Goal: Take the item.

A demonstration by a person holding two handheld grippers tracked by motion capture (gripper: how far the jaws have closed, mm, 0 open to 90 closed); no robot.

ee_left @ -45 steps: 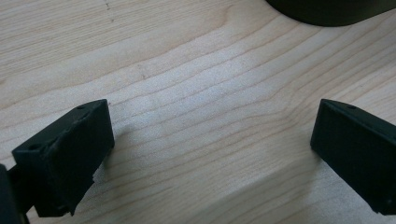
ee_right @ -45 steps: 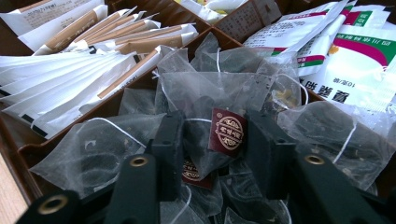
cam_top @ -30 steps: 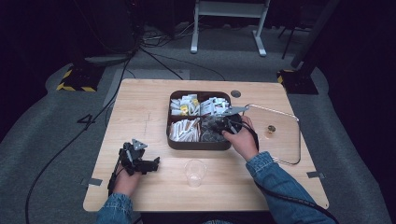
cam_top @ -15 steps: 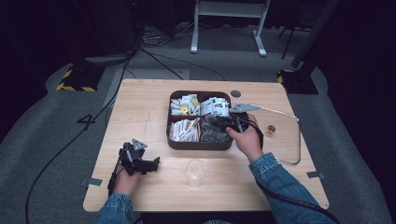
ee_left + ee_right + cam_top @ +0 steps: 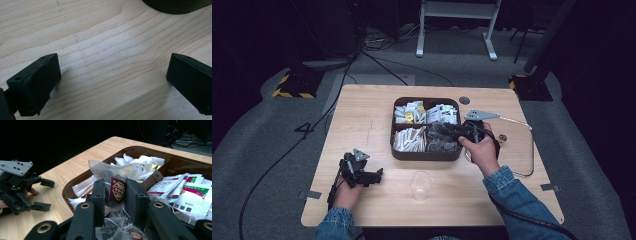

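The right gripper (image 5: 115, 195) pinches a clear tea bag (image 5: 117, 187) above the brown tray (image 5: 424, 154), while the left gripper (image 5: 371, 176) rests wide open on the wooden table (image 5: 362, 120).

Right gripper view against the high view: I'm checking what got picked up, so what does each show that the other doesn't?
Right gripper view alone: the dark red label on the tea bag pinched in the right claw. High view alone: the clear cup in front of the tray and the person's denim sleeve. Both share the brown tray of sachets, the wooden table and the left claw, resting open.
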